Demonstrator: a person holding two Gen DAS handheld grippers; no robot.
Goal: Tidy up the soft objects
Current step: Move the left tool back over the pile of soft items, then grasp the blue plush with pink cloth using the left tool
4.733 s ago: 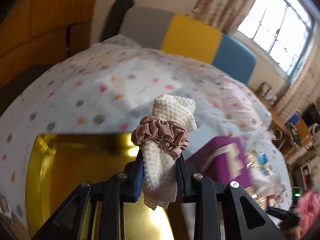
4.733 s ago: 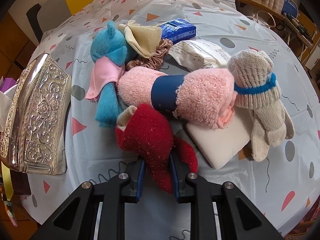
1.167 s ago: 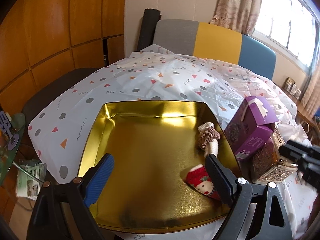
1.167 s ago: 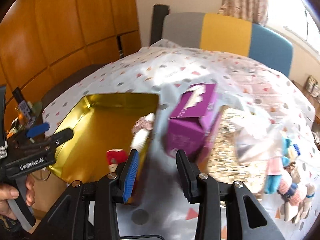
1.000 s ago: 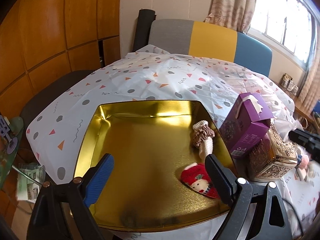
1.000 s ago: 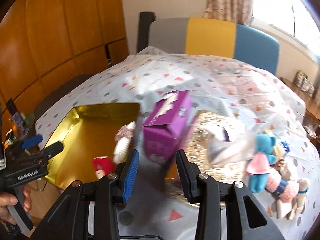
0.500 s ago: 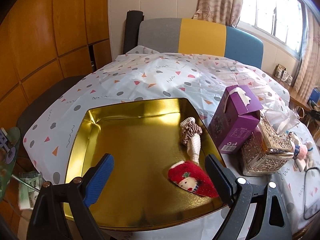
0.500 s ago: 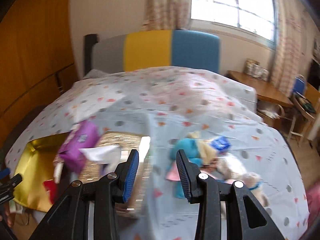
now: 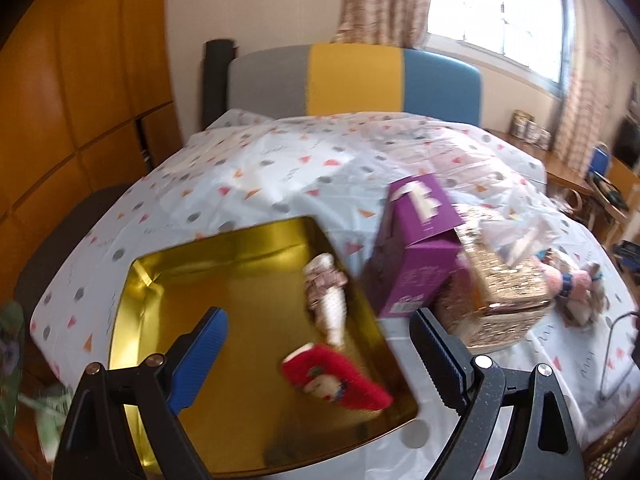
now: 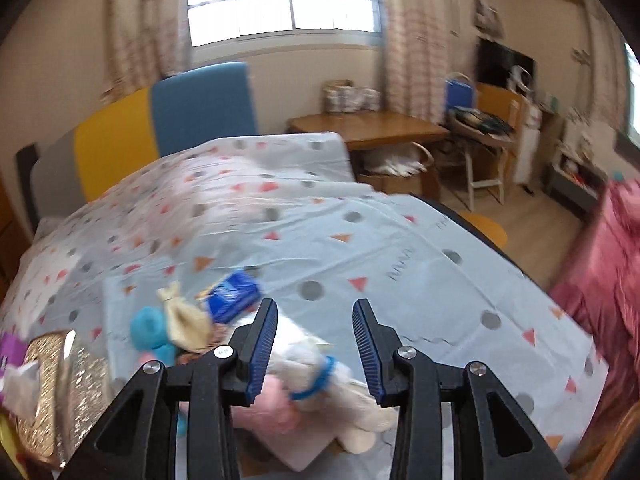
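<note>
Over the gold tray (image 9: 168,288), both grippers wide open, holding nothing.
Red sock (image 9: 340,380) and white sock (image 9: 330,308) lie inside; left gripper (image 9: 316,356) above them, right gripper (image 10: 314,344) above the plush pile (image 10: 320,380).

A table covered by a patterned tablecloth (image 9: 280,168) is seen across the middle of the left wrist frame. A purple tissue box (image 9: 416,248) is placed right of centre, touching an ornate metallic box (image 9: 500,292) at its right. A grey, yellow and blue chair back (image 9: 356,76) is seen at the upper centre, below a window (image 9: 496,12). In the right wrist frame, a blue packet (image 10: 234,296) is seen lower left, and a wooden desk (image 10: 368,124) at upper centre.
</note>
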